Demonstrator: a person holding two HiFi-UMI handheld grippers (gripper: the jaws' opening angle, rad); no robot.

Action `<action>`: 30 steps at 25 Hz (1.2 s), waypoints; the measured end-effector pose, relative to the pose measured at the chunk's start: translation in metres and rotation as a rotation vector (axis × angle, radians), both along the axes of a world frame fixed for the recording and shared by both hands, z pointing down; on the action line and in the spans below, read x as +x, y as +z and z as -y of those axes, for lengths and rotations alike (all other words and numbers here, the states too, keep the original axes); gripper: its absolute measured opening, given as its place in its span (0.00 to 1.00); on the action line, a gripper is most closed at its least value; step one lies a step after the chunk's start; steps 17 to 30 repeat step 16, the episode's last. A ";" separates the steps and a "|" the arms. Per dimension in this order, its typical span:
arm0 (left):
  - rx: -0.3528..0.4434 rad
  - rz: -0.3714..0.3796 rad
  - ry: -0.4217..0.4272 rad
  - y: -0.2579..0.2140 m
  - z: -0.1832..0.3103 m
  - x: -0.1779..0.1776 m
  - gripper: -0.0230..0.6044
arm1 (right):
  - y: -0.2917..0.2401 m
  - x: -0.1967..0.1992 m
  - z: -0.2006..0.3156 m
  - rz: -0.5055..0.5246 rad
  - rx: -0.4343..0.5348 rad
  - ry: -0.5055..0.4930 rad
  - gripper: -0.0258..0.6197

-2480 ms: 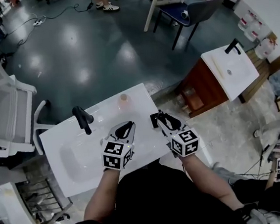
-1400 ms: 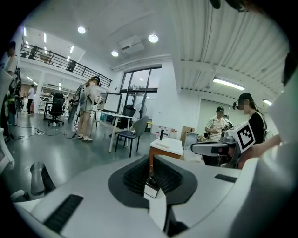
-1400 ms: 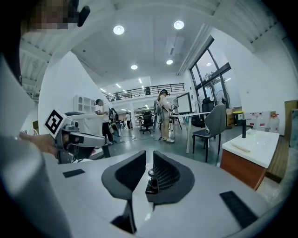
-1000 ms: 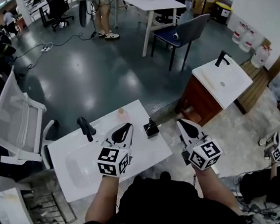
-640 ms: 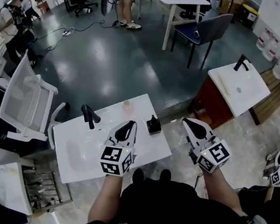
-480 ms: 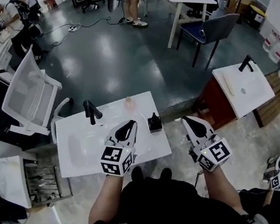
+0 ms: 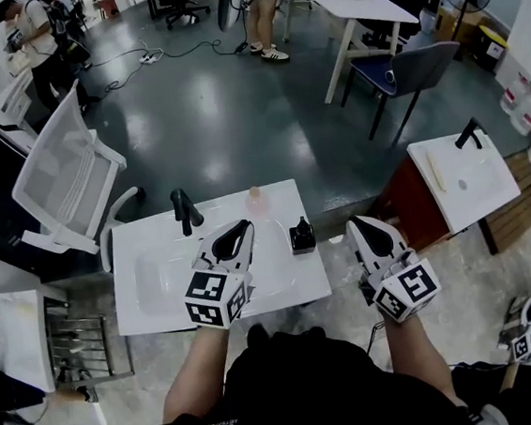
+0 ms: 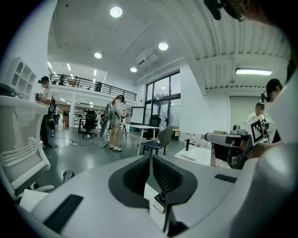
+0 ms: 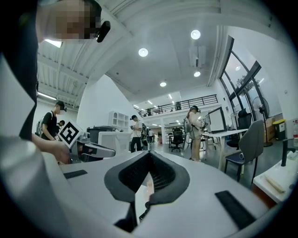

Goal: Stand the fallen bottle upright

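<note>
A small black bottle point(image 7: 301, 238) stands upright near the right edge of the white sink counter point(image 7: 162, 307). My left gripper point(image 7: 242, 227) hovers over the counter just left of the bottle, jaws shut and empty. In the left gripper view the bottle point(image 8: 159, 201) shows low, under the closed left gripper point(image 8: 151, 160). My right gripper point(image 7: 355, 223) hangs past the counter's right edge, a little right of the bottle, apart from it and shut on nothing. In the right gripper view the shut right gripper point(image 9: 149, 157) points level into the room.
A black faucet point(image 7: 185, 211) rises at the counter's back left, beside the basin point(image 7: 154, 275). A small pinkish cup point(image 7: 256, 198) stands at the back edge. A white chair point(image 7: 69, 185) is to the left, and a second sink unit point(image 7: 460, 177) to the right.
My right gripper has come away from the black bottle, which stays upright on the counter, and has moved off to the right. The left gripper lifted slightly.
</note>
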State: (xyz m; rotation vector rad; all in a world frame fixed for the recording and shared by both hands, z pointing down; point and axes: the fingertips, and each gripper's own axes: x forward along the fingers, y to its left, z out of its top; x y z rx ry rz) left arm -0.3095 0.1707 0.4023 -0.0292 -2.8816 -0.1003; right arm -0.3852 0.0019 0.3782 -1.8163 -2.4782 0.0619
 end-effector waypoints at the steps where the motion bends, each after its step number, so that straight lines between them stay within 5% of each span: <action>1: 0.003 0.002 0.003 0.000 -0.001 0.001 0.09 | -0.001 0.002 -0.002 0.001 -0.001 0.002 0.06; 30: 0.019 -0.017 0.051 0.016 0.000 0.014 0.09 | 0.020 0.027 0.000 -0.043 0.047 0.068 0.06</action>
